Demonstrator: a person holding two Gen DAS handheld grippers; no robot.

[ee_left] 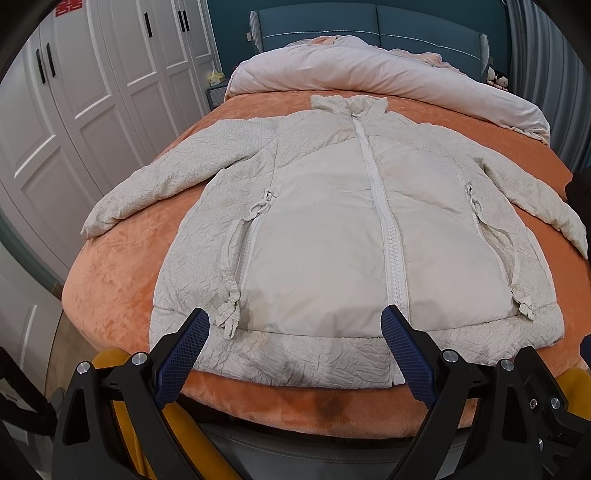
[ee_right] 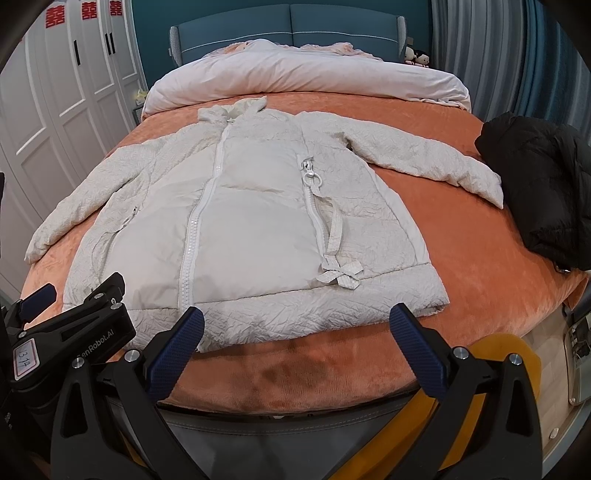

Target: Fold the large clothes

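Note:
A white puffer jacket lies flat and zipped on the orange bed cover, collar toward the headboard, both sleeves spread out to the sides. It also shows in the right wrist view. My left gripper is open and empty, hovering over the jacket's hem left of the zipper. My right gripper is open and empty just above the hem's right half. The left gripper's body shows at the lower left of the right wrist view.
A black jacket is bunched on the bed's right side beside the right sleeve end. A folded pale pink duvet lies across the bed's head below the blue headboard. White wardrobe doors stand to the left.

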